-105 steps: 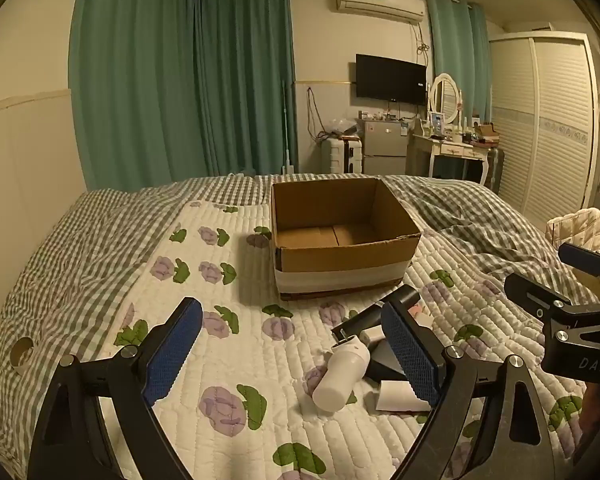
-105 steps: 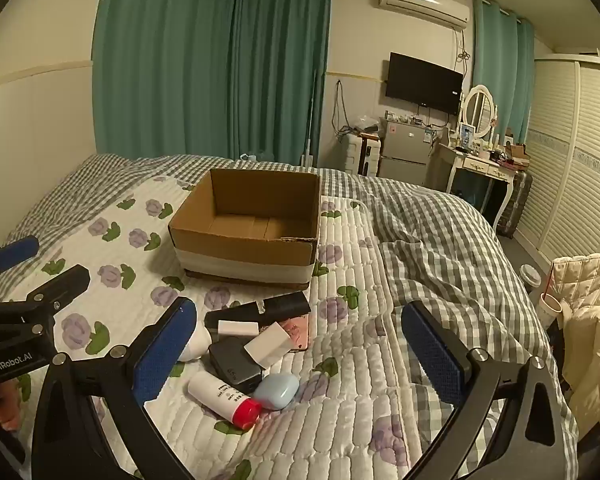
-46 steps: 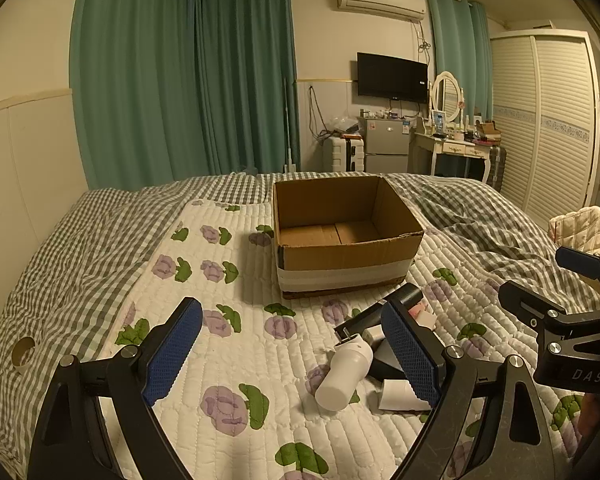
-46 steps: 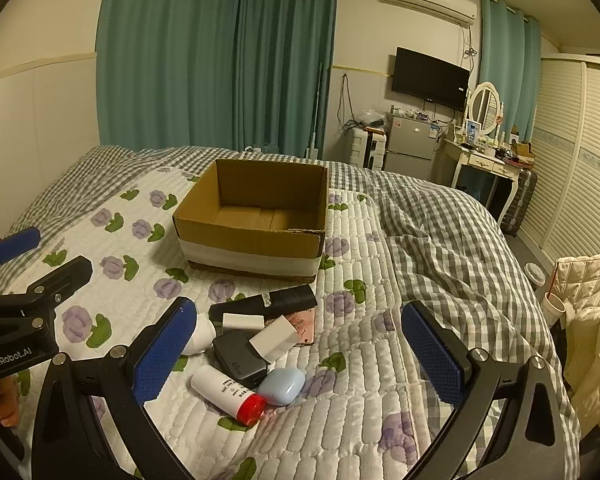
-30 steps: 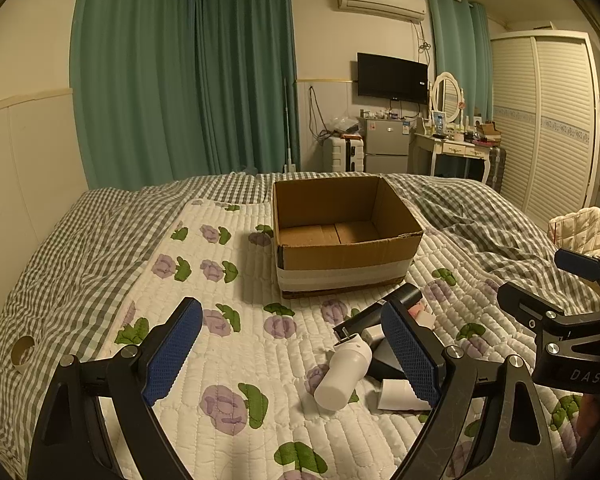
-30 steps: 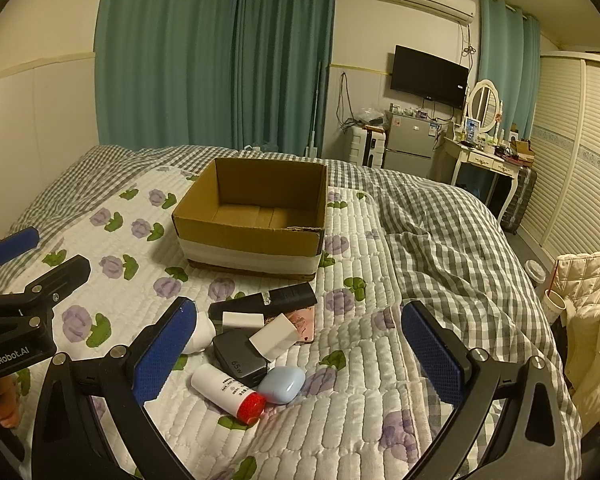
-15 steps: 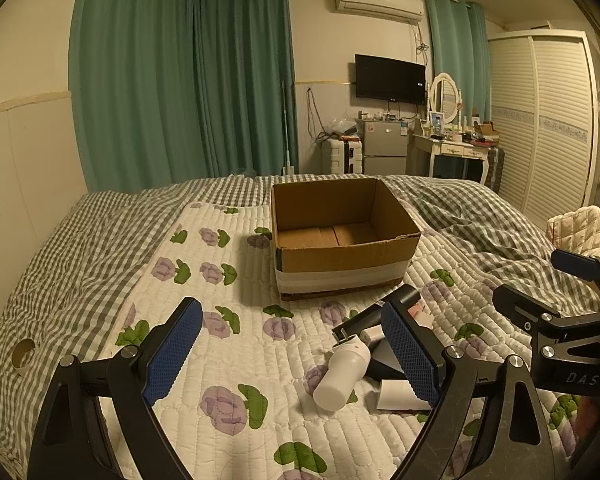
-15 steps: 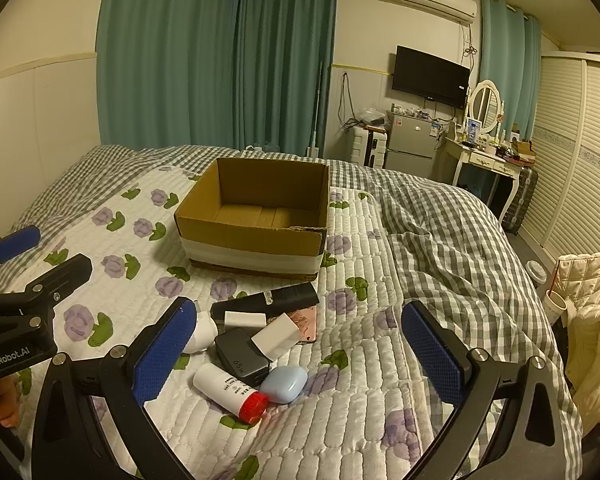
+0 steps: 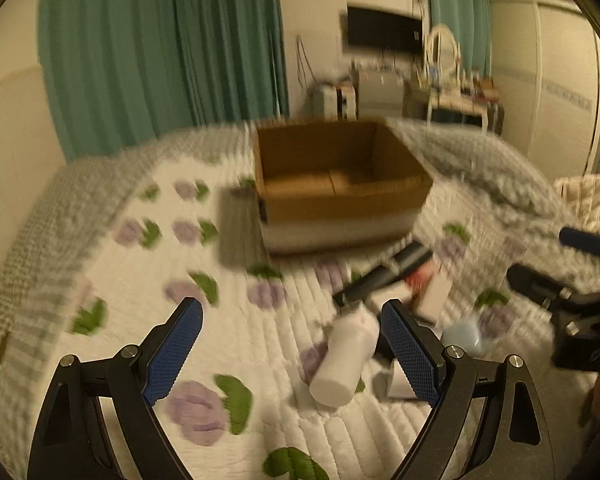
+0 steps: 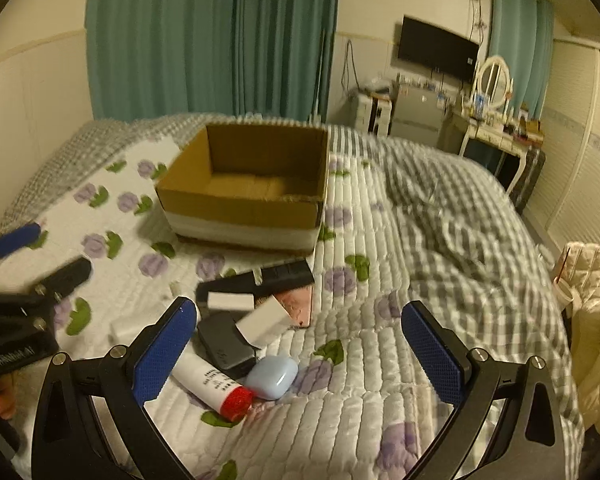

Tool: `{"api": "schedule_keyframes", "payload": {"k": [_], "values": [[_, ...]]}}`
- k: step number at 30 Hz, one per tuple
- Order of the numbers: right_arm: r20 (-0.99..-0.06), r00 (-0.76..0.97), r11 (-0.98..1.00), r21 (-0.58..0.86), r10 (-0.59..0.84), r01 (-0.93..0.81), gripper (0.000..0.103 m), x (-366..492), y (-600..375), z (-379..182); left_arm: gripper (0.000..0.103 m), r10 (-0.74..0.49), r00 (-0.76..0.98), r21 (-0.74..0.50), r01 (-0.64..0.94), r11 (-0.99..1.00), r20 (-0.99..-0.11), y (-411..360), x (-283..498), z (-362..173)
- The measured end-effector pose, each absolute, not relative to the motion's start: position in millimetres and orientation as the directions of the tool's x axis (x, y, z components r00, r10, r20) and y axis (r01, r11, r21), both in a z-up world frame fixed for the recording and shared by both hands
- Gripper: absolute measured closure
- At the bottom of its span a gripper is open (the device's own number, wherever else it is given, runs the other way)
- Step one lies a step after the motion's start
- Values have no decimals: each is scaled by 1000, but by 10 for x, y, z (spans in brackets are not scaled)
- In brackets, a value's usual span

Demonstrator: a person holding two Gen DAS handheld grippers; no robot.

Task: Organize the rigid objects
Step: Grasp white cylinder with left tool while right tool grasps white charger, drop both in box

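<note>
The white bottle (image 9: 346, 356) lies on its side on the quilt (image 9: 260, 340), at six o'clock from the empty cardboard box (image 9: 336, 196). We judge it light, stiff, smooth — best pinched mid-body. Left gripper (image 9: 292, 354) and right gripper (image 10: 298, 350) both gape wide, holding nothing.

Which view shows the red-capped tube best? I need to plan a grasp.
The right wrist view: the red-capped tube lies sharp and almost whole beside the pale blue case. In the blurred left wrist view I cannot make it out.
</note>
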State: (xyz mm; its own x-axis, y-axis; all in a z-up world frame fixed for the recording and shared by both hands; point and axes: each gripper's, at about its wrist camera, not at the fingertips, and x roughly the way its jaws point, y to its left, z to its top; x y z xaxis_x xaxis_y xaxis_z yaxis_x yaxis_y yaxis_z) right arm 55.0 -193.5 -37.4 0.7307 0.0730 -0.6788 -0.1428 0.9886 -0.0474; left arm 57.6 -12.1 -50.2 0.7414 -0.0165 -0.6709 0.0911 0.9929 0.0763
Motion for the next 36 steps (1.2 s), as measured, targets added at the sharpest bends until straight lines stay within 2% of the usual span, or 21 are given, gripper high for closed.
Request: {"api": "schedule_keyframes", "payload": {"k": [4,9,10,12,13,14,15,16,20,24,28,30,33,34,36], "values": [[-729,679,987,-30,85,-155,0,716,-1954,-565,12,-21,658,84,127,988,-753,-215,764,-849],[-775,621,986,9,112,-166,0,856,-1988,-742,15,-26,601,93,167,982,-799,-334,910,-1097],[-780,615,986,15,116,-167,0,870,-1989,-766,18,-30,592,92,176,980,-805,-349,922,-1117],[-791,600,985,24,122,-168,0,904,-1994,-808,34,-70,562,62,212,975,-824,-395,951,-1184],[-794,596,985,24,122,-169,0,916,-1987,-820,37,-81,549,53,224,973,-832,-406,967,-1207],[-797,591,985,25,123,-171,0,924,-1983,-830,45,-90,533,48,239,970,-841,-431,977,-1235],[-800,586,984,28,127,-175,0,932,-1979,-841,58,-105,515,40,261,964,-851,-455,980,-1259],[-803,581,984,30,128,-176,0,944,-1973,-852,62,-121,499,29,282,959,-858,-481,983,-1276],[-825,552,984,24,120,-178,0,1016,-1944,-895,62,-124,512,38,294,955,-850,-473,927,-1215],[-849,519,983,4,99,-182,1,1128,-1871,-949,63,-102,590,58,246,967,-801,-347,880,-973],[-876,477,987,-2,74,-158,6,1312,-1758,-1065,62,-72,639,79,204,976,-766,-197,941,-824],[-885,461,991,-4,57,-131,11,1392,-1716,-1132,62,-66,642,75,189,979,-764,-155,1002,-830],[-902,427,995,16,58,-103,24,1509,-1678,-1244,62,-74,640,56,180,982,-764,-73,1022,-863],[-909,411,995,32,69,-95,33,1547,-1674,-1287,62,-74,640,54,179,982,-765,-63,1031,-869],[-917,390,995,59,83,-75,38,1607,-1674,-1350,62,-78,640,48,178,983,-765,-39,1055,-885]]}}
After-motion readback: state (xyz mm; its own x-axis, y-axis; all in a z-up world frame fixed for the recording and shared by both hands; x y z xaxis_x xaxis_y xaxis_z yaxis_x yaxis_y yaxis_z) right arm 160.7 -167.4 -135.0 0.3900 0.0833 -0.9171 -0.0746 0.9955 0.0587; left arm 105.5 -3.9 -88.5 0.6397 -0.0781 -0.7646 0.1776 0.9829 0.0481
